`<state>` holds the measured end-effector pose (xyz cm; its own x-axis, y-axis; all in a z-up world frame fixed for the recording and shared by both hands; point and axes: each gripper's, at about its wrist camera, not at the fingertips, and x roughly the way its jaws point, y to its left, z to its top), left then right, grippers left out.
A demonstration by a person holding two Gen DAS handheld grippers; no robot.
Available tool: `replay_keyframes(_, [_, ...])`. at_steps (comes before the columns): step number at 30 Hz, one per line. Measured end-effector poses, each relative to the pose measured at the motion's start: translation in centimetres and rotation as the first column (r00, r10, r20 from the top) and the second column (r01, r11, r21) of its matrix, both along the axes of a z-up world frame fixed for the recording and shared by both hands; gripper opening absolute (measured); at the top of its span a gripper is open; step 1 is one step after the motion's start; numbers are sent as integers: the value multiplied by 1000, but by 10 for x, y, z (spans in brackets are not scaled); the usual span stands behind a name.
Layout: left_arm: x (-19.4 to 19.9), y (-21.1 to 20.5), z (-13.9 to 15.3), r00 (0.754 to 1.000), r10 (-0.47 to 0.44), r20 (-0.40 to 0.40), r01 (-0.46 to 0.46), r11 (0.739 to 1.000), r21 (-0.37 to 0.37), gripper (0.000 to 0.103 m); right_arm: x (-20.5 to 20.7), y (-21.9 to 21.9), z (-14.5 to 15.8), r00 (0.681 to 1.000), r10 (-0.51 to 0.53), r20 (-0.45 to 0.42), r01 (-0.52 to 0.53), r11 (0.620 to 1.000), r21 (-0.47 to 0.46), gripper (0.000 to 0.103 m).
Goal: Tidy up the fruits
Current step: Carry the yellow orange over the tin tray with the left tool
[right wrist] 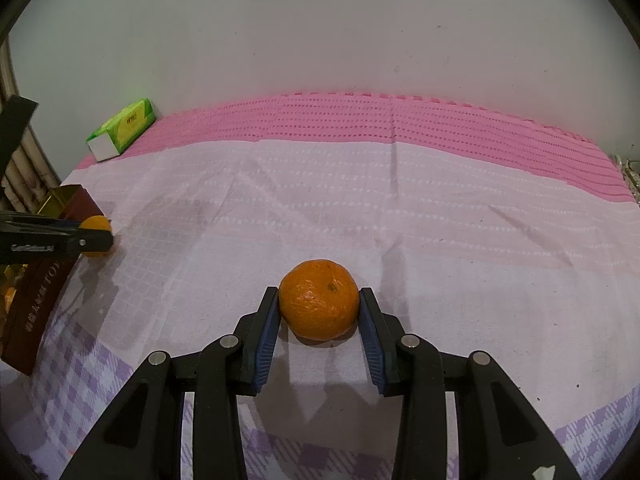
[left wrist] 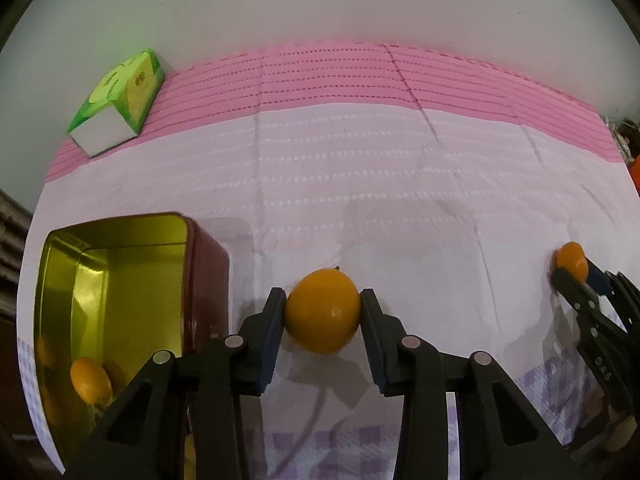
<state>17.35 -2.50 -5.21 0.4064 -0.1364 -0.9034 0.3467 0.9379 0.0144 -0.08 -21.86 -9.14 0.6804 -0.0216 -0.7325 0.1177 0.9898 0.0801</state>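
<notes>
In the left wrist view my left gripper (left wrist: 322, 304) is shut on a smooth yellow-orange fruit (left wrist: 322, 311), just above the cloth. An open red tin with a gold inside (left wrist: 120, 264) stands to its left and holds another orange fruit (left wrist: 90, 385). In the right wrist view my right gripper (right wrist: 319, 304) is shut on a dimpled orange mandarin (right wrist: 319, 305) that rests on the cloth. The right gripper with the mandarin (left wrist: 572, 261) shows at the right edge of the left wrist view. The left gripper (right wrist: 96, 236) and the tin (right wrist: 36, 300) show at the left edge of the right wrist view.
A pink and white cloth (right wrist: 360, 208) with a purple checked front edge covers the table. A green tissue box (left wrist: 120, 100) lies at the back left near the white wall. It also shows in the right wrist view (right wrist: 124, 128).
</notes>
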Motion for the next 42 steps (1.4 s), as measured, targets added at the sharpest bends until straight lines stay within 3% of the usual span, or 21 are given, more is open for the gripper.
replay_keyframes(22, [-52,38,48,996,61,60,-59,997,-45,38,4,6,-2,1000,-6,-11,5,999,-43,36])
replay_keyframes(42, [-66,119,57,971,227,70,-224,974,-42,39,4,7,-3,1000,-8,-13,7,999,-51,36])
